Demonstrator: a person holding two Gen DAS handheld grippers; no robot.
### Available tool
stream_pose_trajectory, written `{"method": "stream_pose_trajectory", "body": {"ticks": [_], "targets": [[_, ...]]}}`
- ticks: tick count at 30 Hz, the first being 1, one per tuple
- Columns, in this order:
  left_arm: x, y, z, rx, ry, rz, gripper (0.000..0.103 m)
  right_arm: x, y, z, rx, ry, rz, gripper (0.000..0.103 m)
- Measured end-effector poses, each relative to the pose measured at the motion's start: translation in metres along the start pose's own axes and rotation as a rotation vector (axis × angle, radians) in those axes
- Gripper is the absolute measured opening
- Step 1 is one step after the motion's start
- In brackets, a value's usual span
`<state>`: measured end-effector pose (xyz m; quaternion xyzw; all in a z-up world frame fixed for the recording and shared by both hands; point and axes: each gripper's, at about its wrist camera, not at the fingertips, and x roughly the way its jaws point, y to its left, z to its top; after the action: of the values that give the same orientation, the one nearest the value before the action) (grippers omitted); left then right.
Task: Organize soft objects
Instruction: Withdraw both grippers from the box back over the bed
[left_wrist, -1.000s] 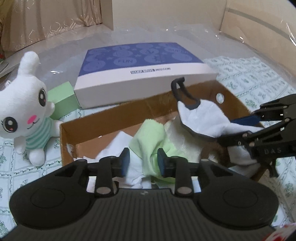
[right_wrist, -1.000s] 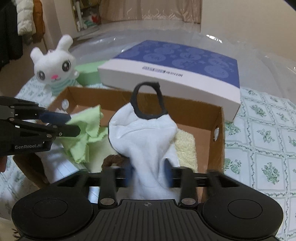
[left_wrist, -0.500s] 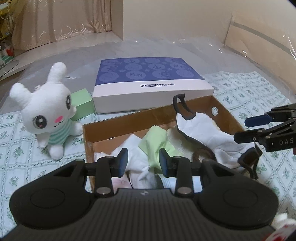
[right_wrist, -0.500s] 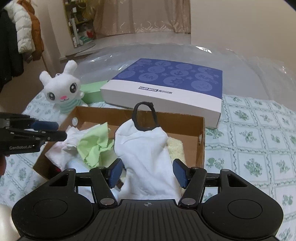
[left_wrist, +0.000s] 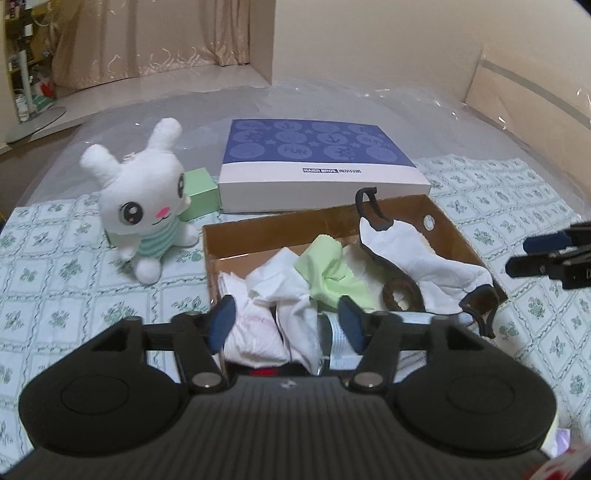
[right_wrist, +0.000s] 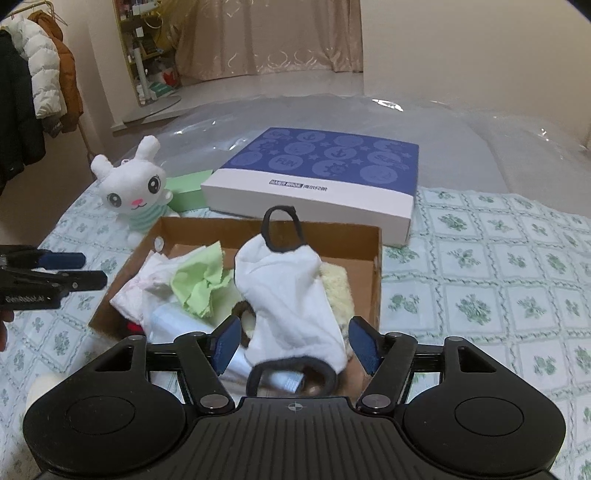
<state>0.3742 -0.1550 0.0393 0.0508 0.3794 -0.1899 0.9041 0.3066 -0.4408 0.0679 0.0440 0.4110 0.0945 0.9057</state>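
Observation:
A brown cardboard box (left_wrist: 280, 225) (right_wrist: 373, 266) holds several soft things: a white mask with black ear loops (left_wrist: 424, 262) (right_wrist: 291, 291), a light green cloth (left_wrist: 325, 266) (right_wrist: 199, 280), white cloths (left_wrist: 273, 284) (right_wrist: 147, 291) and a cream fleece piece (right_wrist: 338, 291). The mask lies free, draped over the box's near right rim. A white plush rabbit (left_wrist: 140, 206) (right_wrist: 133, 188) sits left of the box. My left gripper (left_wrist: 288, 325) (right_wrist: 81, 269) is open and empty at the box's near left side. My right gripper (right_wrist: 295, 343) (left_wrist: 532, 254) is open and empty above the mask's near end.
A flat blue-and-white box (left_wrist: 317, 166) (right_wrist: 325, 173) lies behind the cardboard box. A small green box (left_wrist: 201, 192) (right_wrist: 188, 192) stands between it and the rabbit. All rest on a floral cloth (right_wrist: 498, 295) with clear plastic sheeting behind.
My right gripper opened, let go of the mask and drew back; the mask dropped onto the box. My left gripper also drew back and its jaws opened wider.

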Motion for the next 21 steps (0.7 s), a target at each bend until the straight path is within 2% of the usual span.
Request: {"method": "stream_pose_trajectory", "body": {"ticks": [3, 5, 7, 14, 21], "targets": [[-0.014, 0.001, -0.008, 0.001, -0.005, 0.024, 0.072, -0.011, 0.004, -0.01, -0.004, 0.009, -0.006, 0.066], [-0.026, 0.004, -0.013, -0.013, -0.018, 0.035, 0.083, -0.02, 0.006, -0.016, 0.002, 0.007, -0.005, 0.066], [-0.039, 0.007, -0.018, -0.03, -0.038, 0.047, 0.087, -0.032, 0.008, -0.022, 0.006, -0.007, -0.001, 0.066], [-0.08, 0.008, -0.044, -0.041, -0.07, 0.096, 0.097, -0.071, 0.016, -0.045, 0.026, -0.043, -0.001, 0.072], [-0.118, -0.005, -0.078, -0.056, -0.092, 0.124, 0.101, -0.102, 0.028, -0.077, 0.039, -0.059, 0.002, 0.079]]}}
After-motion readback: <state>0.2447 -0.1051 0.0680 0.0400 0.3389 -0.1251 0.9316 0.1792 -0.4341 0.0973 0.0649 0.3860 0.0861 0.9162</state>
